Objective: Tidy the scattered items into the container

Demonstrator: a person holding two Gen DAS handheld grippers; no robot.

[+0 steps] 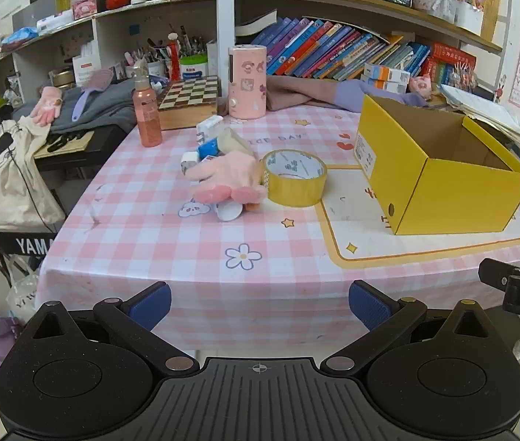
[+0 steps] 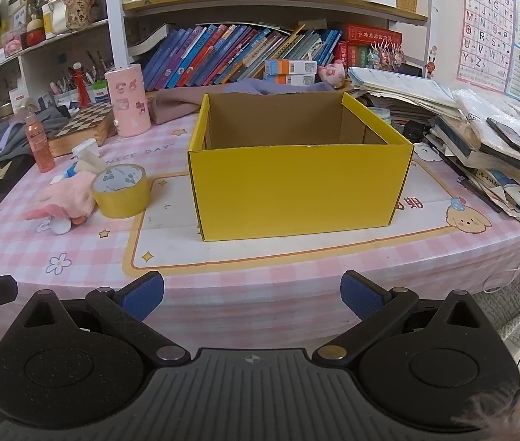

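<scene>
Left wrist: my left gripper (image 1: 259, 305) hung released, near the table (image 1: 193, 268) edge.
Right wrist: my right gripper (image 2: 252, 296) was released too.
Box (image 2: 296, 191): tape (image 2: 122, 193) lay left of it.

"NICE DAY" is printed on the pink checked tablecloth (image 2: 76, 253). An A-to-Z alphabet runs down the wall poster (image 2: 486, 25). "YAMA" shows on the black keyboard (image 1: 28, 244) at left.

The box (image 2: 296, 191) stands on the counter (image 2: 223, 279), with the tape roll (image 2: 121, 191) just to its left. A glove (image 2: 65, 198) touches the roll's left side, and a bottle (image 2: 39, 143) stands behind them.
</scene>
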